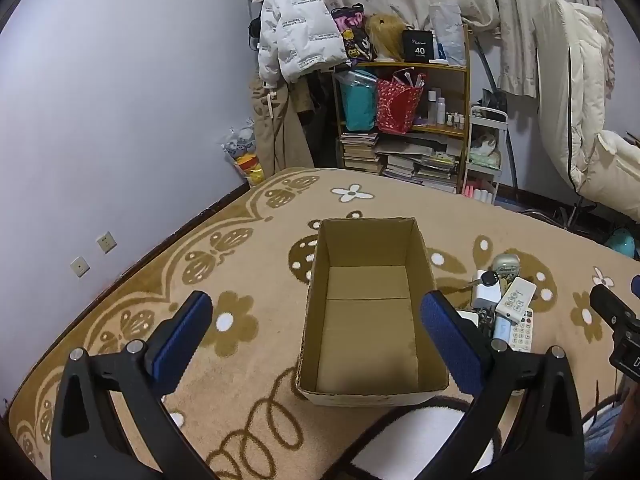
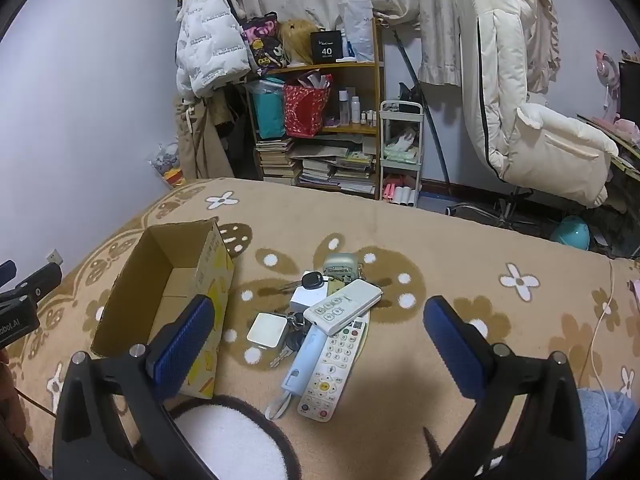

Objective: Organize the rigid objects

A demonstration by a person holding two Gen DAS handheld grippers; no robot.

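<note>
An open, empty cardboard box [image 1: 370, 312] stands on the patterned rug; it also shows at the left of the right wrist view [image 2: 160, 284]. Right of it lies a heap of small things: a white remote [image 2: 343, 306], a longer keypad remote [image 2: 334, 368], a pale blue stick-shaped device [image 2: 302, 360], a white square box [image 2: 267, 330], a black car key [image 2: 312, 280], loose keys and a grey pouch [image 2: 340, 266]. My left gripper [image 1: 316, 308] is open above the box. My right gripper [image 2: 320, 316] is open above the heap. Neither holds anything.
The beige flower rug [image 2: 460, 248] covers the floor. Behind it stand a cluttered wooden shelf [image 2: 320, 120], a small white cart [image 2: 400, 152], a coat rack with a white jacket [image 2: 208, 48] and a cream chair [image 2: 532, 120]. A white cable [image 2: 600, 320] lies at the right.
</note>
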